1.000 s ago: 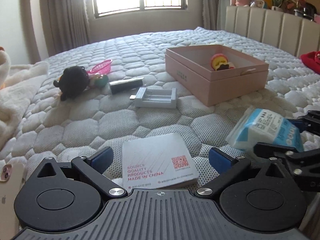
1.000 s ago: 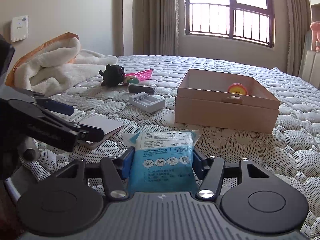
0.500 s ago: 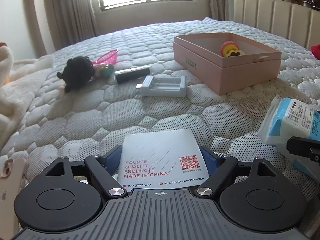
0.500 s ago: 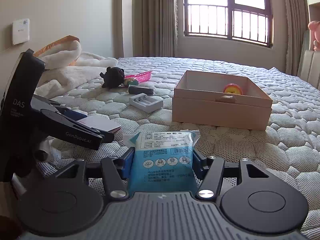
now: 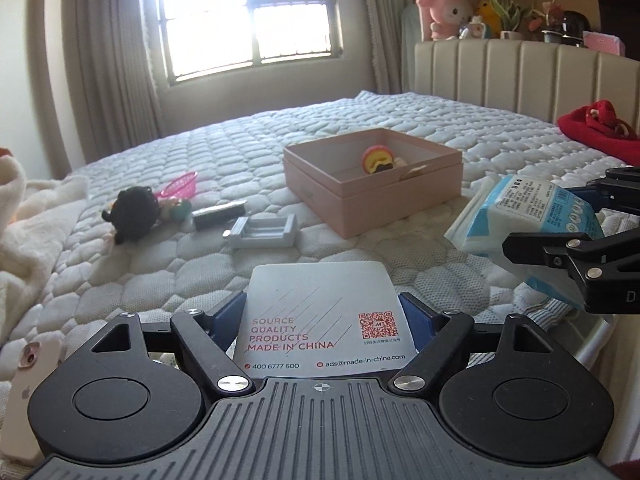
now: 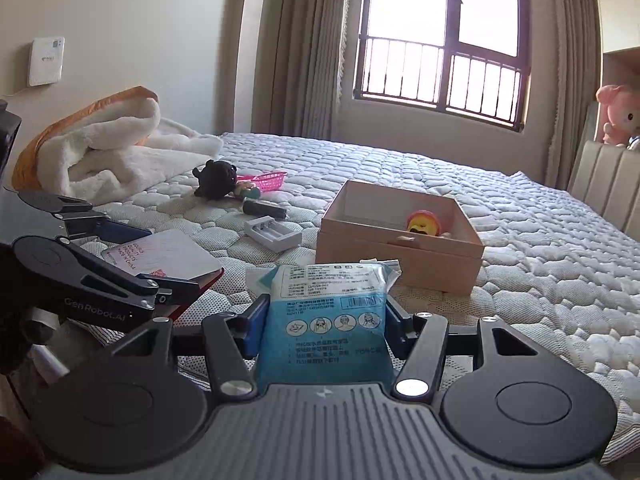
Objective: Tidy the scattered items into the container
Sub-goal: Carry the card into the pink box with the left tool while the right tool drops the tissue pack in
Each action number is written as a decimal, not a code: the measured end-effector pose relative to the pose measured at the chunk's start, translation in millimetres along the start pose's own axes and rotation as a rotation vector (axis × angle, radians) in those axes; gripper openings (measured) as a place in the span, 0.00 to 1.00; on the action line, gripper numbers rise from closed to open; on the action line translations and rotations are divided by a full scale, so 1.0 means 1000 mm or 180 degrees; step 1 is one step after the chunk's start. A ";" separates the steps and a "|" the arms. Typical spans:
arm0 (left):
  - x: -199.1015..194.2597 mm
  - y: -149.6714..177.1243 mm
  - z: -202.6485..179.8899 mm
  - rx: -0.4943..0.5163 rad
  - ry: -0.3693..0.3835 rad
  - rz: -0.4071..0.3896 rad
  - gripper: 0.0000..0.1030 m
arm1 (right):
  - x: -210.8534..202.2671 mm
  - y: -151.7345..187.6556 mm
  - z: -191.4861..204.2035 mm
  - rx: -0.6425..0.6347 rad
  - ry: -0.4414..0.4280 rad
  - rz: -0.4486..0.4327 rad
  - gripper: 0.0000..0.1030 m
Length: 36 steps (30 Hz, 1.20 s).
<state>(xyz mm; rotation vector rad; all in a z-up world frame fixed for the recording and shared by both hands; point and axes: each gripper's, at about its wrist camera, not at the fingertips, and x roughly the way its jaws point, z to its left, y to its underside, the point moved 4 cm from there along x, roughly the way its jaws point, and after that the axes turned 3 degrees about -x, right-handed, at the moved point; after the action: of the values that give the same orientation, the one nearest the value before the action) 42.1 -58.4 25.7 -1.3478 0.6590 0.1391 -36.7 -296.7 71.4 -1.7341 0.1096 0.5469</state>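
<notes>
The white card (image 5: 320, 312) was clamped flat in the left hand-held gripper (image 5: 322, 320), above the bed (image 5: 200, 264). The blue packet (image 6: 324, 320) was gripped lengthwise along the right hand-held gripper (image 6: 322, 330), both angled down toward the pink box (image 6: 400, 256).

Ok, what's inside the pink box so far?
The pink box holds one round yellow-and-pink toy near its far right corner, with something small and pale beside it. The near wall hides the rest of the floor.
</notes>
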 end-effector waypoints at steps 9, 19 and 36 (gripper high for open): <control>-0.018 -0.029 -0.018 0.0111 0.0033 -0.0270 0.83 | -0.032 -0.017 -0.020 -0.0078 0.0217 -0.0235 0.56; -0.009 -0.080 -0.037 0.0263 0.0028 -0.0560 0.83 | -0.041 -0.052 -0.062 0.0035 0.0388 -0.0587 0.56; 0.137 -0.156 -0.028 0.0021 0.0351 -0.0899 0.87 | 0.077 -0.119 -0.143 0.0520 0.0307 -0.0606 0.56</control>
<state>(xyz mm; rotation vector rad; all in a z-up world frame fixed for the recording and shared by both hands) 214.4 -160.0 86.6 -1.4351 0.5537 -0.1654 116.7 -386.5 166.0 -1.5912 0.0548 0.3062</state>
